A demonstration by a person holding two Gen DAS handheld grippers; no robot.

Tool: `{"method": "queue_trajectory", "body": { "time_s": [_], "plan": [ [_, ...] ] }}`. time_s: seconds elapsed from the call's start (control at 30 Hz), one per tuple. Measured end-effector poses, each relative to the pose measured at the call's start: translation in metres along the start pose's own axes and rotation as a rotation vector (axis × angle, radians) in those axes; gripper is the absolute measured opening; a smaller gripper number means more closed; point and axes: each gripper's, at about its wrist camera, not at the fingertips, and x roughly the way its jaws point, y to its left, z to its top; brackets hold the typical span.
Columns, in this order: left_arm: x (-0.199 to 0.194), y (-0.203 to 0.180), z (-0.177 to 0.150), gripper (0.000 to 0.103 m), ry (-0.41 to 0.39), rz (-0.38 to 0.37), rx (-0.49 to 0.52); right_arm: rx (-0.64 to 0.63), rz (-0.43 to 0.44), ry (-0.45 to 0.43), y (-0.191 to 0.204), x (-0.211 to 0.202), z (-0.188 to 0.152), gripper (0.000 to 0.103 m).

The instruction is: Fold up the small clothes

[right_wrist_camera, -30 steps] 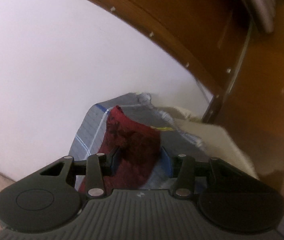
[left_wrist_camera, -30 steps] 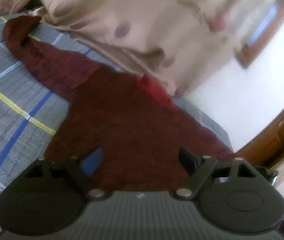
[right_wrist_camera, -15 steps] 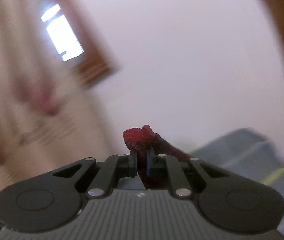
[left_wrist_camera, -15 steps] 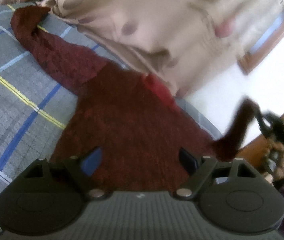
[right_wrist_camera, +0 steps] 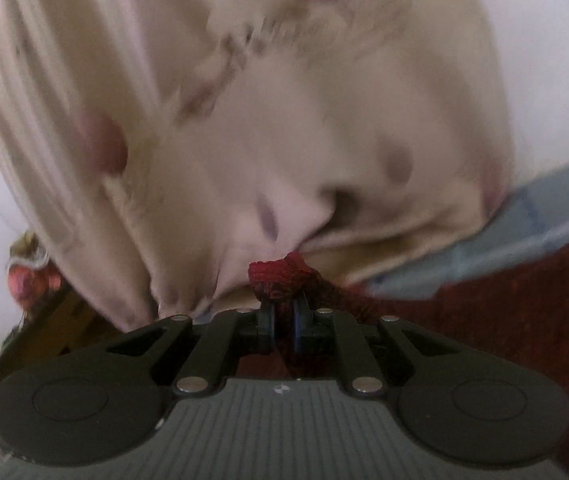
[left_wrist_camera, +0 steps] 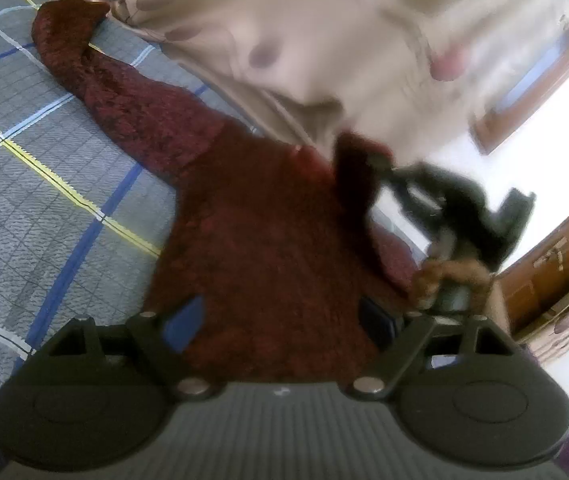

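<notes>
Your right gripper [right_wrist_camera: 283, 316] was clenched on a sleeve end [right_wrist_camera: 280, 276] of the maroon sweater [left_wrist_camera: 260, 240], lifted toward one o'clock in the left wrist view. Your left gripper [left_wrist_camera: 284, 316] stood released, fingers wide over the sweater's body, touching nothing. The sweater lay flat on the checked bedsheet [left_wrist_camera: 44, 184], its other sleeve reaching to eleven o'clock. A beige spotted curtain [left_wrist_camera: 284, 40] crowded the bed's far edge; bare sheet lay open at nine o'clock.

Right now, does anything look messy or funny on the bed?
Yes. The fuzzy dark red sweater isn't lying flat on the grey checked bedsheet: the right gripper pinches one sleeve up off the bed. The other sleeve end is tucked under the beige spotted curtain.
</notes>
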Motion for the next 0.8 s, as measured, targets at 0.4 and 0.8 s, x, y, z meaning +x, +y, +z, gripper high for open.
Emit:
{"method": "queue_trajectory", "body": {
  "time_s": [0.4,0.8],
  "plan": [
    [0.004,0.008,0.000,0.085,0.026,-0.020,-0.020,-0.038,0.086,0.108,0.012,0.027,-0.032,0.057],
    [0.004,0.013,0.005,0.085,0.021,-0.019,-0.057,-0.166,0.014,0.166,0.021,0.003,-0.027,0.067]
  ]
}}
